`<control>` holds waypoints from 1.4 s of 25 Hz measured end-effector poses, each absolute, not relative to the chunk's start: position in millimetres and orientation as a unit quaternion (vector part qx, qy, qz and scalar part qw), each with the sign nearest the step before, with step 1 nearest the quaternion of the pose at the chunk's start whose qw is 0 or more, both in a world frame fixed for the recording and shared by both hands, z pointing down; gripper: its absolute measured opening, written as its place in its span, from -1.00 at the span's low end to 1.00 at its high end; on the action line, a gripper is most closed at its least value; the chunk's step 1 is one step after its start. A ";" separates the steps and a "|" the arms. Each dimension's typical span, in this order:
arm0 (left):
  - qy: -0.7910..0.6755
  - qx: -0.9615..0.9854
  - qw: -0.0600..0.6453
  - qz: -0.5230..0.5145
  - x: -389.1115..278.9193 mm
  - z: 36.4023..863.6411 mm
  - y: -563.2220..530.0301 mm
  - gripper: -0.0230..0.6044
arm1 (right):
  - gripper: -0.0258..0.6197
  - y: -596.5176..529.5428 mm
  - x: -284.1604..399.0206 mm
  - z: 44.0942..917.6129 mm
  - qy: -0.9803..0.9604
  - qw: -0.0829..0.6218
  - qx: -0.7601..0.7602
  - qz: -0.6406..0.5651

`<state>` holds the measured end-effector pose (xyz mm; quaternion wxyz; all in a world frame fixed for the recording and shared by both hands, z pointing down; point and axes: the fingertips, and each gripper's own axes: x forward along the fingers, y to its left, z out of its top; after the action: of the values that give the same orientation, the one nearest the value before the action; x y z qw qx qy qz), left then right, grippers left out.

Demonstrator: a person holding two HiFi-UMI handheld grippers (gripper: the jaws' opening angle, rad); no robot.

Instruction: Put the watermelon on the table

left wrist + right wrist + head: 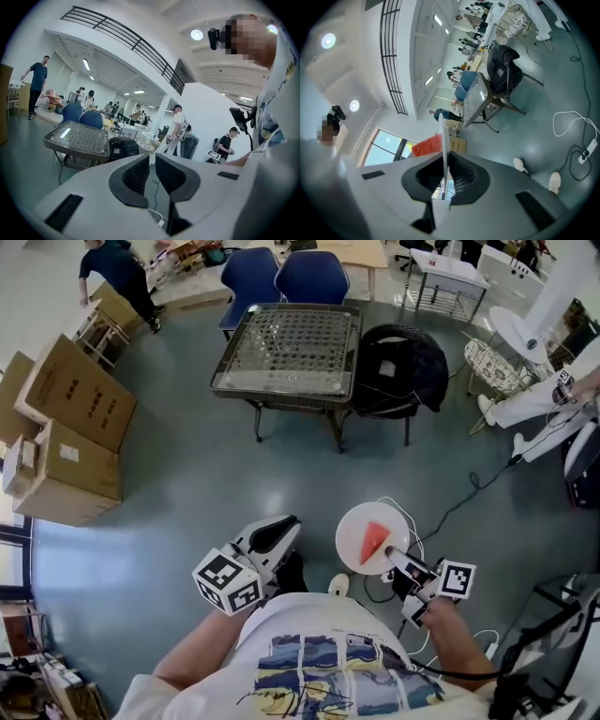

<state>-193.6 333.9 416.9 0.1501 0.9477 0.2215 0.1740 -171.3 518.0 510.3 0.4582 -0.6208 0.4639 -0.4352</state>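
Right gripper (394,559): jaws pinched narrow on the near rim of a round white plate (354,524), held about level. In the right gripper view the plate (442,133) runs edge-on straight between the dark ribbed pads (461,177).

Red wedge of watermelon (373,540) lies on the plate, tip toward the gripper. In the right gripper view the wedge (426,145) shows left of the plate's edge. Plate and wedge are in the air over the grey floor (187,474), on the near side of the dark wicker table with a glass top (286,348), well apart from it and not yet on it.

Left gripper (281,529): jaws drawn nearly together, only a slit, nothing between them. In its own view the left gripper (151,161) points toward the table (77,138), and floor shows through the slit. It sits on the table's near side, just left of the plate.

Round the table:
- black chair draped with a dark garment (403,367), touching the table's right side
- two blue chairs (281,276), on its far side
- brown cardboard boxes (70,423), well to its left
- white cable (408,517) on the floor, near side, by the plate
- person in a dark top (117,273), far beyond its left corner

Tabletop bare in the head view.
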 end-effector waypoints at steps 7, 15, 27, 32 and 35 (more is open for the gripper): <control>0.220 0.949 0.167 0.152 -140.6 419.2 251.7 -0.78 | -0.85 428.0 -120.6 502.6 0.476 0.436 -0.620 -0.446; 0.210 0.953 0.167 0.138 -90.1 400.0 114.6 -0.78 | -0.85 285.3 -49.3 492.6 0.486 0.416 -0.619 -0.455; 0.135 0.964 0.189 0.131 -66.8 415.3 -31.7 -0.78 | -0.84 114.7 46.6 515.3 0.516 0.390 -0.595 -0.477; 0.088 0.969 0.190 0.132 -31.0 422.3 -70.7 -0.78 | -0.85 57.7 113.6 542.4 0.533 0.362 -0.576 -0.502; 0.055 0.970 0.193 0.139 -5.1 422.5 -94.2 -0.78 | -0.85 20.2 158.1 556.6 0.550 0.340 -0.564 -0.513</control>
<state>-5.1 -94.2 422.5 0.1928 0.9698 0.0551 0.1391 158.1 20.2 556.6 0.3401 -0.5643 0.5501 -0.5132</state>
